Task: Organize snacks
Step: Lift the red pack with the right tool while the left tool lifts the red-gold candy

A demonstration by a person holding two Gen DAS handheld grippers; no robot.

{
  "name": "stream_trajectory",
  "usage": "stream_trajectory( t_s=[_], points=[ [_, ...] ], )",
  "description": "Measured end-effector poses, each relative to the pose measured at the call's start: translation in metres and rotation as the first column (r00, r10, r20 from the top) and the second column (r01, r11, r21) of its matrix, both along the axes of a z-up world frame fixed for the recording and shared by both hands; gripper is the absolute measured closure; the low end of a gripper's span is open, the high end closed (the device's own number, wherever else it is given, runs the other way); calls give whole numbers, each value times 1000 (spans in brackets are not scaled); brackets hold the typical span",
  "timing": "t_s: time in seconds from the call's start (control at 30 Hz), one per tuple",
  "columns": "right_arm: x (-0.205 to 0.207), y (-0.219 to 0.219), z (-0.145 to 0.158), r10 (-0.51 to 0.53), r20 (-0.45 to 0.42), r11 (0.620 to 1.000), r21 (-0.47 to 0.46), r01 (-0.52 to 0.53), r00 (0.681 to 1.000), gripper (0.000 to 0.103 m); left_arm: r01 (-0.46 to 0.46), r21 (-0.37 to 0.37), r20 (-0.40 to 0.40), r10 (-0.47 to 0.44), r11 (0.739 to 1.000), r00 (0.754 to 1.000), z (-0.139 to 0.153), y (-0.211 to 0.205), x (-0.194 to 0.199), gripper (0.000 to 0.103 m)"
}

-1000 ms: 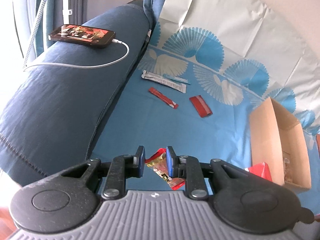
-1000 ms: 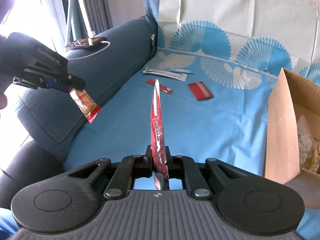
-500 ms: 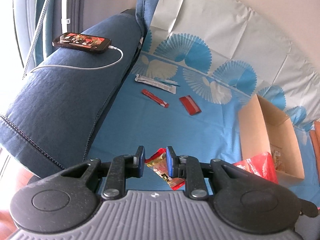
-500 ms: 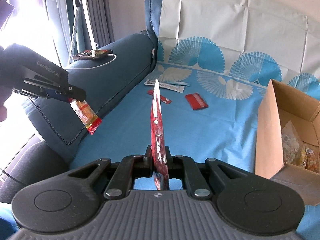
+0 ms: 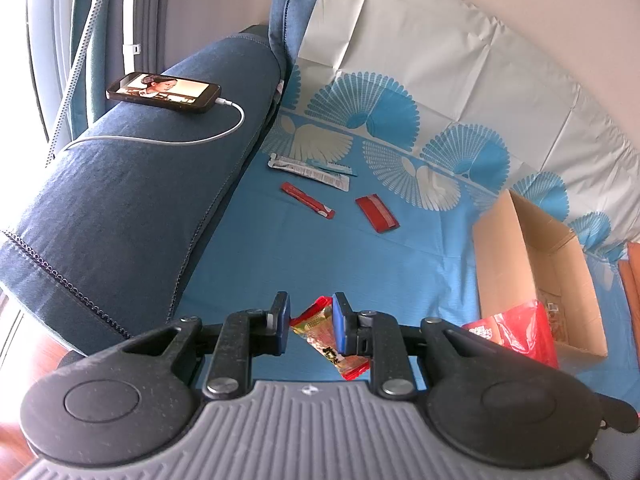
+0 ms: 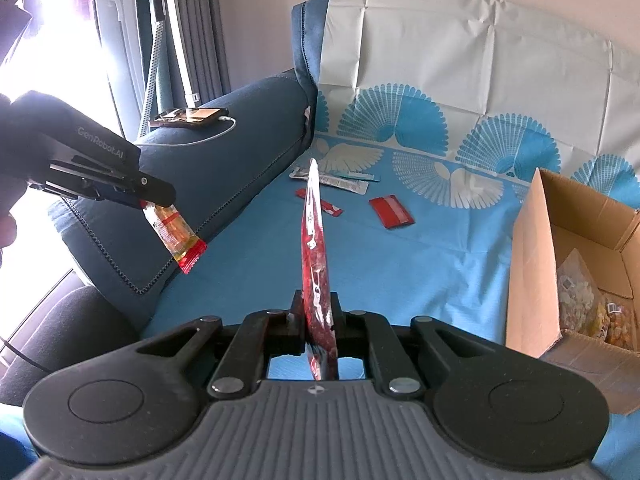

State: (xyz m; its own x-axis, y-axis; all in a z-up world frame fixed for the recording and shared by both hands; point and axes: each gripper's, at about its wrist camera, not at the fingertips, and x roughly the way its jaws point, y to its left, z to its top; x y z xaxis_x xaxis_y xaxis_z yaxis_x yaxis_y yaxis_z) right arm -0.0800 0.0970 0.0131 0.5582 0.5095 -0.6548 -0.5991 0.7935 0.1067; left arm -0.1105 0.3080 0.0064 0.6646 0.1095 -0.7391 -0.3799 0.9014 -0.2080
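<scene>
Snacks are split between the two grippers and the blue sheet [image 5: 320,256]: the left gripper [image 5: 310,322] pinches a yellow-and-red packet [image 6: 176,236], the right gripper [image 6: 316,316] clamps a red packet [image 6: 314,248] edge-on — its print unreadable. Left of the cardboard box [image 6: 532,264], three more packets lie loose; the box's contents are partly cut off.
</scene>
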Motion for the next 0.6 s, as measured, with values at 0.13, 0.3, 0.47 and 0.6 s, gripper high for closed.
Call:
stream_trajectory(
  t_s=[0.13,0.3,0.47,0.6],
  points=[
    [0,0,0,1,1,1000,0,-1,1000,93,0,4,-2,0,1000,1000,0,0,-1,78],
    [0,0,0,1,1,1000,0,-1,1000,93,1,11,-5,-1,1000,1000,1,-1,1,78],
    [0,-1,0,1,-3,1000,1,-1,1000,93,7,16,-9,-7,1000,1000,1,-3,3,78],
    [1,-1,0,1,-5,1000,2,-1,1000,93,14,25,-12,-13,1000,1000,1,-5,4,78]
  ],
)
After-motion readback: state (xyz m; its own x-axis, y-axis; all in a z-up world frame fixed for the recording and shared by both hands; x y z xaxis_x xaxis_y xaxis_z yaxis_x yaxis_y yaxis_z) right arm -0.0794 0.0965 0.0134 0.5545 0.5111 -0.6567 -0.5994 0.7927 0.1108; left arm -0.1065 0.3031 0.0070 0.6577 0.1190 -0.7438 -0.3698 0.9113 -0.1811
